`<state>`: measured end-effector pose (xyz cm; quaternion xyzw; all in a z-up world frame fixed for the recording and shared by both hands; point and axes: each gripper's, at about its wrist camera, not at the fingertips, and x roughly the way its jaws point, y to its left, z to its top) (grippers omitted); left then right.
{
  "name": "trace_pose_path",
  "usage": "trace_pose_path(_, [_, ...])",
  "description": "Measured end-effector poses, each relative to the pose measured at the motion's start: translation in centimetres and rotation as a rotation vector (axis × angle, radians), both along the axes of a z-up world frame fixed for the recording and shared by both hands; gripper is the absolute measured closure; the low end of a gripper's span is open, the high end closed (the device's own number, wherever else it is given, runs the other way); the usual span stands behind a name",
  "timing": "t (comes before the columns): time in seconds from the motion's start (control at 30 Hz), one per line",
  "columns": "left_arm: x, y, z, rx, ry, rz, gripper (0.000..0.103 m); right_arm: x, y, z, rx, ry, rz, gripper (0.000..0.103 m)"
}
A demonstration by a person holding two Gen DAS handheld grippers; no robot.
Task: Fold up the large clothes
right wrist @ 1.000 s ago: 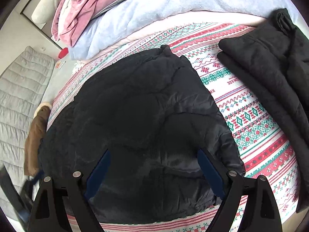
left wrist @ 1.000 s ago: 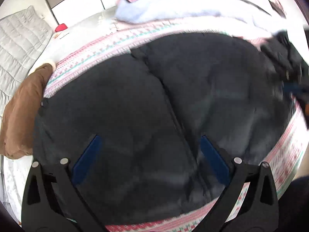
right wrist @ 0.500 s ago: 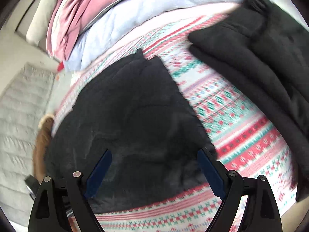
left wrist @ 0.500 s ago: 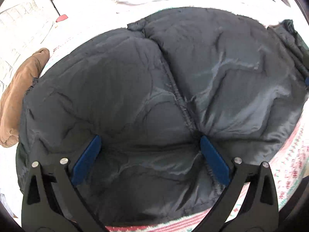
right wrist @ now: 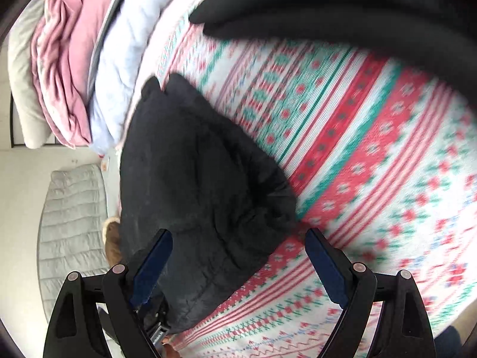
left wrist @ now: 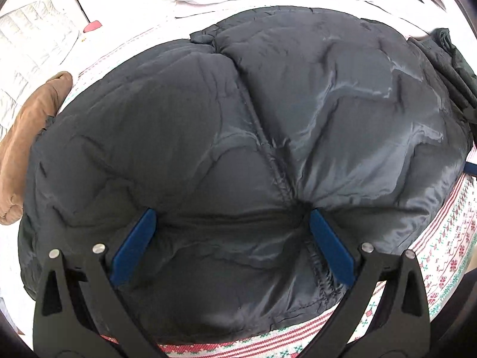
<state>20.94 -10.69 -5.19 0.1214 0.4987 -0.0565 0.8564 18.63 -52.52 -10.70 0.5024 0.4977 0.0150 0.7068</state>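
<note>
Your left hand-held gripper (left wrist: 229,217) presses down on the dark puffer jacket (left wrist: 238,137), fingers spread wide and gripping nothing, its seam puckered at the 3 o'clock pad. Your right hand-held gripper (right wrist: 238,235) is likewise released above the patterned bedspread (right wrist: 372,164), the jacket's corner at its 9 o'clock. Folded dark clothes, blurred, lie at 12 o'clock (right wrist: 342,6).

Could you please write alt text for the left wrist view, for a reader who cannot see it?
The open left gripper presses into a dark puffy jacket that fills the view, lying on a red-and-green patterned bedspread. A brown garment lies at the jacket's left edge.
</note>
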Motion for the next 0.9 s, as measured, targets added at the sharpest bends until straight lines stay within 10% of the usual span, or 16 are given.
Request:
trace_pose_path(0.43, [-0.2,-0.1,0.0,-0.008,0.001,0.002,0.0,2.5,5.2,1.1,-0.067,-0.116,0.014,0.013])
trace_pose_path(0.67, [-0.1,0.1,-0.1,-0.014,-0.002,0.003,0.0,2.2,5.0,2.9,-0.107,-0.205,0.028,0.068])
trace_pose_path(0.9, [-0.2,0.1,-0.1,-0.016,-0.008,0.001,0.0,1.3,5.3,4.7,-0.206,-0.255,0.043,0.086])
